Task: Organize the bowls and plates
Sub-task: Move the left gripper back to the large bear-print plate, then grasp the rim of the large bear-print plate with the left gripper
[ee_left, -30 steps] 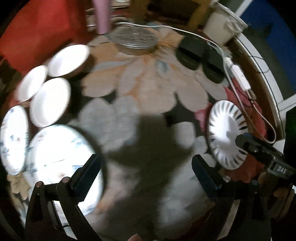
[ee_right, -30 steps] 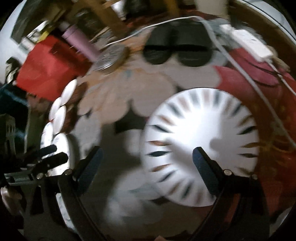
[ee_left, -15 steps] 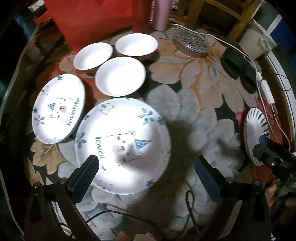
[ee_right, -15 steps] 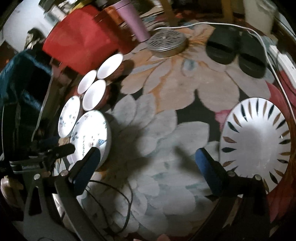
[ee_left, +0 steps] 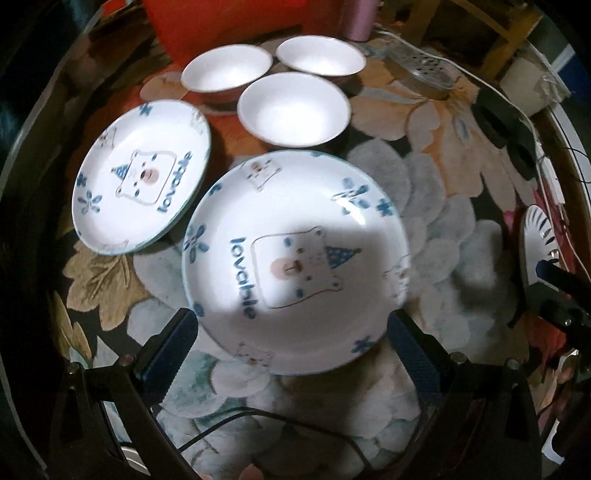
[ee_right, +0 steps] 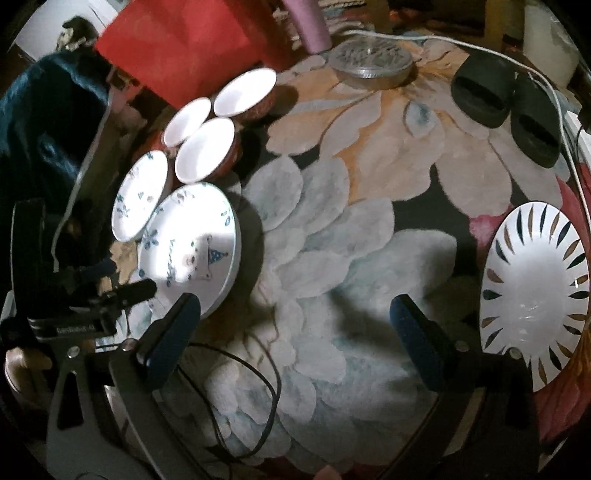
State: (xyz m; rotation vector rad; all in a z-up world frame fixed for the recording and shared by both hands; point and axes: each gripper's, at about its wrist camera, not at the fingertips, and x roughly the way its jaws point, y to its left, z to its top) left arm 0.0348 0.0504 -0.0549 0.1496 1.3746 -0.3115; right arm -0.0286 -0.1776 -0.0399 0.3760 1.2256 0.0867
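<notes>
A large bear-print plate (ee_left: 295, 258) lies on the flowered rug just ahead of my open, empty left gripper (ee_left: 291, 343). A smaller bear-print plate (ee_left: 142, 175) lies to its left. Three white bowls (ee_left: 293, 109) stand in a cluster behind them. In the right wrist view the same plates (ee_right: 192, 247) and bowls (ee_right: 205, 149) are at the left. A white plate with dark radial marks (ee_right: 535, 295) lies at the right, beside my open, empty right gripper (ee_right: 291, 328). The left gripper (ee_right: 122, 280) shows there by the large plate's near edge.
A round metal lid (ee_right: 371, 61), a pink cylinder (ee_right: 308, 22), a red box (ee_right: 184, 40) and a pair of black slippers (ee_right: 506, 103) sit at the back. A white cable (ee_right: 554, 96) runs along the right. A black cord (ee_right: 258, 373) lies near the grippers.
My left gripper has swung left and come in over the large bear plate. My right gripper has turned left, so the radial plate has slid from between its fingers to the right edge.
</notes>
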